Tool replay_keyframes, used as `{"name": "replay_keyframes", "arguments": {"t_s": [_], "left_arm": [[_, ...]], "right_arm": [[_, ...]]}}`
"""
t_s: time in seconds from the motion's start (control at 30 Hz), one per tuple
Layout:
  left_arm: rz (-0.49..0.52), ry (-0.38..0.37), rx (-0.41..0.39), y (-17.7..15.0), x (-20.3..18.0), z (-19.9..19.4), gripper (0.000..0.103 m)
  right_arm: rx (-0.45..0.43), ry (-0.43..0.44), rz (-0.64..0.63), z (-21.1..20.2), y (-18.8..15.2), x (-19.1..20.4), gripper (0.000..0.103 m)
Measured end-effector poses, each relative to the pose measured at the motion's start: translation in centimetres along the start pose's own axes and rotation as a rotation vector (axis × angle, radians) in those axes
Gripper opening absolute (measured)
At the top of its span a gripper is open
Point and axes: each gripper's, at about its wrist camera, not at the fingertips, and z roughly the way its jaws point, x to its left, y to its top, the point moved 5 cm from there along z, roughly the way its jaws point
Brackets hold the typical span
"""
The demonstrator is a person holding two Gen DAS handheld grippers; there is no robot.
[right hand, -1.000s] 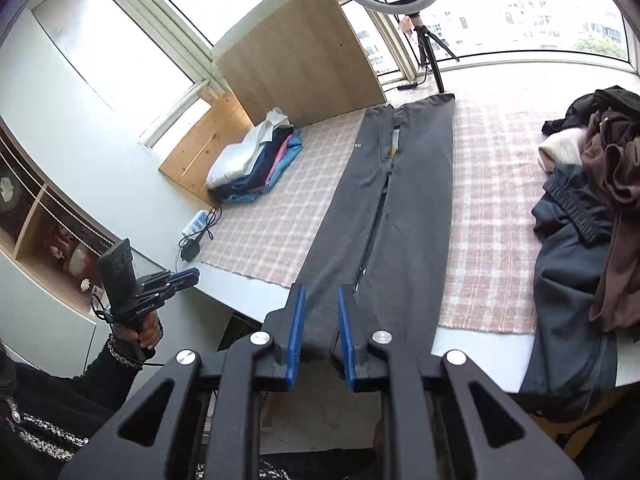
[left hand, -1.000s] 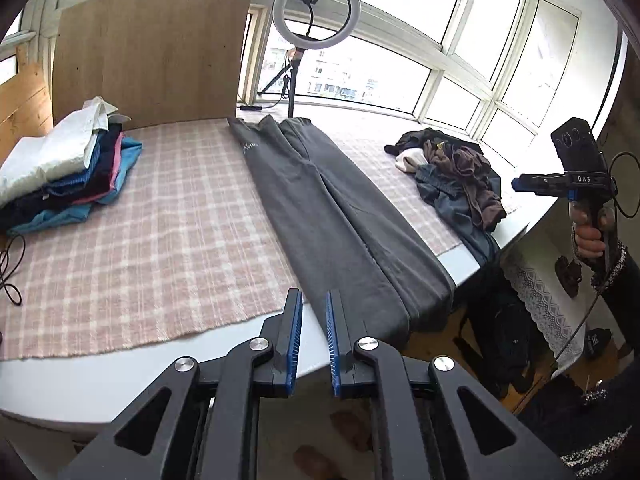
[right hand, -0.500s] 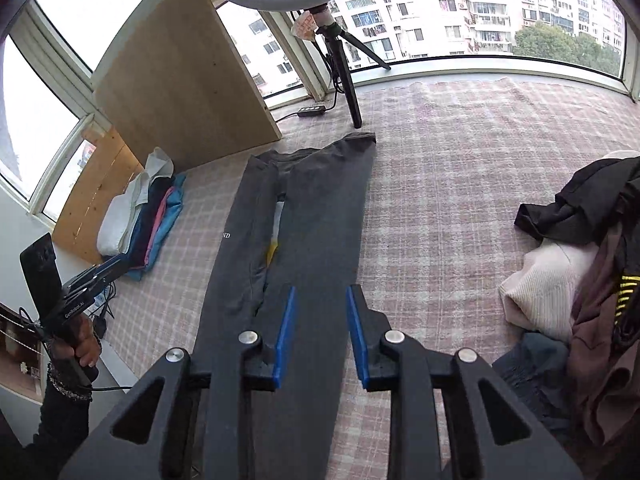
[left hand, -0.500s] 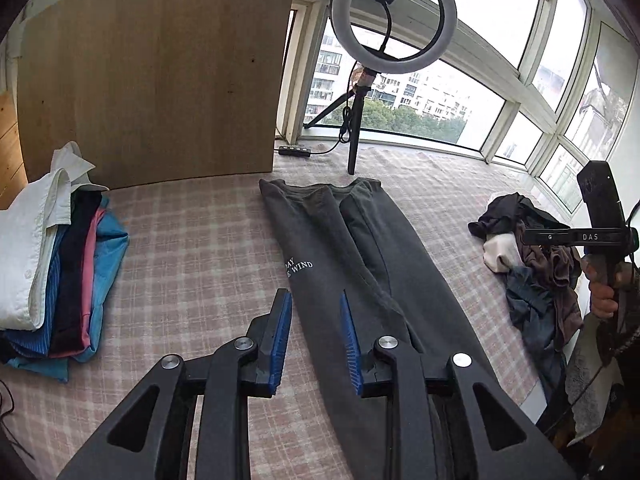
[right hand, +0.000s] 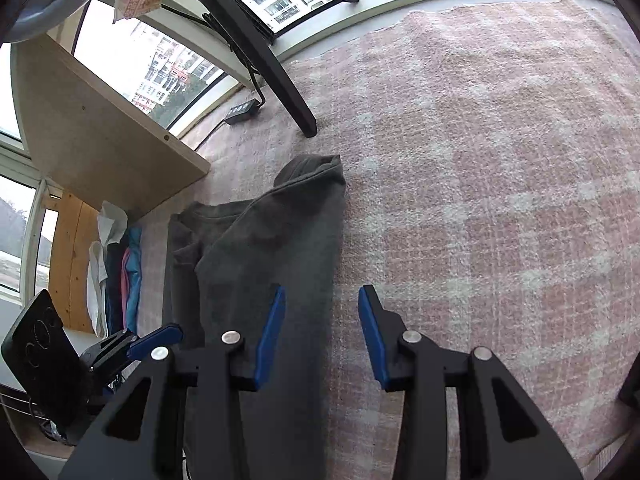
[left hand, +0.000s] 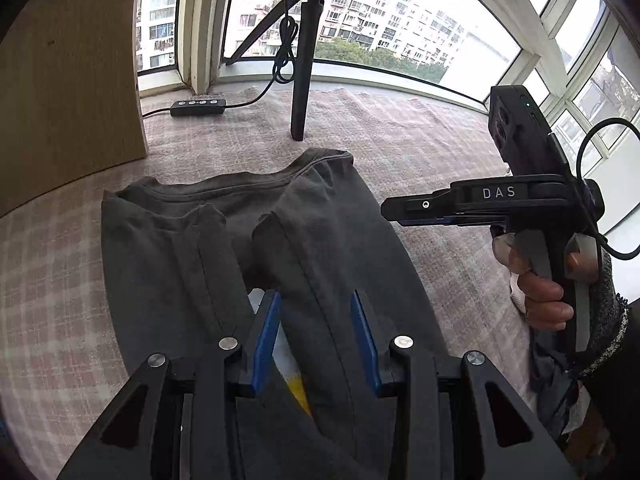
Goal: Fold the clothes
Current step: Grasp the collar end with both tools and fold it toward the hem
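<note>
Now low over the waistband end of grey trousers (left hand: 320, 216) laid flat on the checked surface (right hand: 500, 160): left gripper (left hand: 316, 316) and right gripper (right hand: 322, 312), both opened wider than before, empty, seemingly poised to grasp.

Both grippers are matte black with blue pads on the inner faces of their fingers and round silver screws at the linkage joints. The left gripper (left hand: 316, 332) fills the lower frame of its own view. The right gripper (left hand: 424, 210), at the right there, carries white "DAS" lettering, a black phone-like unit on top with a green light, a grey trigger and a looping black cable. The hand (left hand: 540, 296) on its grip wears a dark speckled knit sleeve (left hand: 612, 320).
</note>
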Motion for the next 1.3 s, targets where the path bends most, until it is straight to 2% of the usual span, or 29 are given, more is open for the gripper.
{"name": "replay_keyframes", "arguments": {"t_s": [0.1,0.2,0.23,0.27,0.3,0.43,0.5,0.53,0.63,0.73,0.83,0.87,0.9,0.93,1.0,1.13,1.23,1.3], "left_arm": [[-0.018,0.033,0.015,1.2,0.7,1.9,0.035],[-0.026,0.021,0.018,1.8,1.0,2.6,0.030],[-0.025,0.014,0.025,1.8,1.1,2.8,0.023],[-0.025,0.006,0.032,1.9,1.1,3.1,0.006],[-0.031,-0.015,0.036,1.9,1.1,3.2,0.006],[-0.082,-0.181,-0.036,3.1,0.4,0.7,0.005],[-0.091,-0.236,-0.073,3.9,0.3,-0.2,0.005],[-0.087,-0.225,-0.059,4.0,0.5,0.5,0.005],[-0.078,-0.110,0.049,3.3,1.9,4.0,0.007],[-0.074,-0.119,0.014,3.6,2.0,2.2,0.010],[-0.070,-0.128,-0.021,3.9,2.0,0.3,0.011],[-0.064,-0.121,-0.049,4.0,2.2,-0.8,0.016],[-0.055,-0.093,-0.098,4.1,3.0,-2.5,0.024],[-0.051,-0.058,-0.134,4.0,4.0,-4.0,0.028],[-0.042,0.005,-0.190,3.5,6.1,-6.7,0.030],[-0.028,0.054,-0.130,2.0,9.5,-6.5,0.028],[0.003,0.139,-0.073,1.7,10.5,-3.8,0.028],[-0.017,0.178,-0.051,2.0,11.4,-2.1,0.028]], "right_arm": [[0.003,0.014,-0.010,1.1,1.2,0.1,0.041],[-0.005,0.034,-0.024,1.6,2.2,0.4,0.041],[-0.005,0.044,-0.034,1.7,2.3,0.6,0.037],[-0.002,0.046,-0.047,1.8,2.4,0.7,0.030],[0.001,0.040,-0.059,1.6,2.5,0.7,0.002],[-0.044,0.064,-0.092,-1.3,3.5,0.9,0.003],[-0.075,0.022,-0.103,-2.0,4.2,0.6,0.003],[-0.088,-0.005,-0.108,-2.2,4.5,0.3,0.002],[-0.086,-0.098,-0.088,-1.2,5.2,-1.2,0.002],[-0.083,-0.131,-0.067,-1.2,5.3,-1.6,0.004],[-0.137,-0.073,-0.128,-2.6,4.7,0.9,0.005],[-0.152,-0.055,-0.161,-3.0,4.4,2.0,0.005],[-0.149,-0.045,-0.197,-3.0,4.1,3.1,0.006],[-0.131,-0.042,-0.236,-2.5,3.7,4.0,0.011],[-0.082,-0.031,-0.271,-1.1,3.3,5.0,0.012],[-0.038,0.001,-0.273,1.0,2.6,5.5,0.012],[-0.029,0.058,-0.291,1.2,2.3,7.4,0.012],[0.003,0.097,-0.325,1.6,1.7,9.6,0.013]]}}
